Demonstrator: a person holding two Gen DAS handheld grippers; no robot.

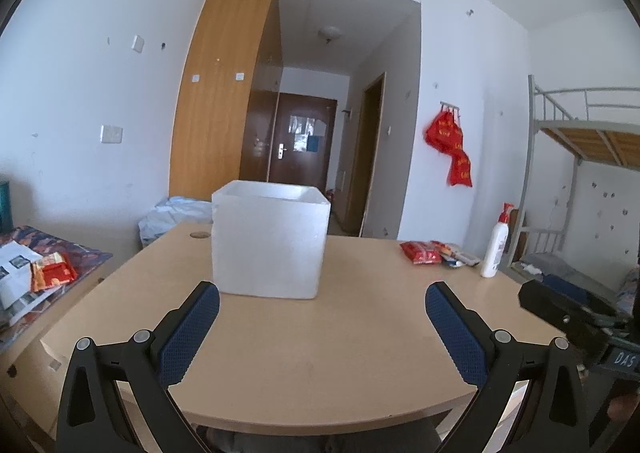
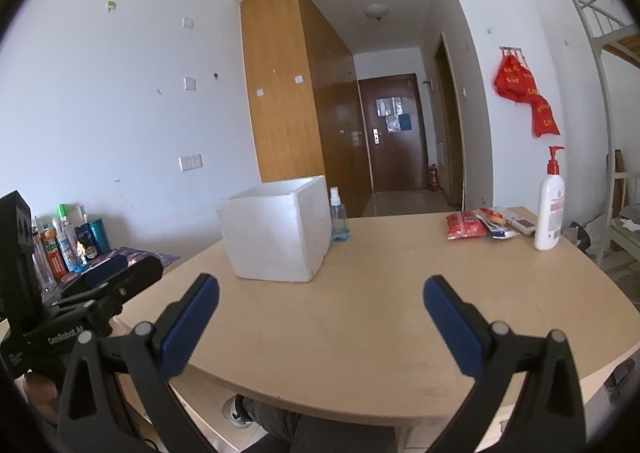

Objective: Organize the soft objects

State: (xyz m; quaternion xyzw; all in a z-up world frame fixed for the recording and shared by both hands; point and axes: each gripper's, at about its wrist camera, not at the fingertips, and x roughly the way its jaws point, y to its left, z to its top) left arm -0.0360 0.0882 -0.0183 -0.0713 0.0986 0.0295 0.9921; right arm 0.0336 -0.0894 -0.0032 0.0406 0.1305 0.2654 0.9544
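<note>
From my left gripper (image 1: 322, 295) I see both blue-padded fingers (image 1: 188, 337) spread wide apart with nothing between them, hanging over the near edge of the pale wooden table (image 1: 312, 365). Off to the left of the jaws, on a lower side surface, lies a flat red and orange packet (image 1: 54, 275). Straight ahead, beyond the gap between the jaws and closer to the left finger's tip, stands the white foam box (image 1: 270, 239), upright and open at the top; I cannot tell what is inside. Further right and well beyond the right finger, a soft red plastic pouch (image 1: 422, 252) lies flat on the table, touching a small heap of white and blue packets (image 1: 460, 257), and just beside those stands a white pump bottle with a red top (image 1: 496, 245).

My right gripper (image 2: 321, 291) is likewise released, its jaws wide and holding nothing. Beyond its left finger (image 2: 192, 327) sits the same foam box (image 2: 276, 231), with a clear blue spray bottle (image 2: 339, 215) just behind its right corner. Ahead and right of the right finger lie the red pouch (image 2: 464, 225) and the other packets (image 2: 506, 223), then the pump bottle (image 2: 551, 205), all well apart from the jaws.
</note>
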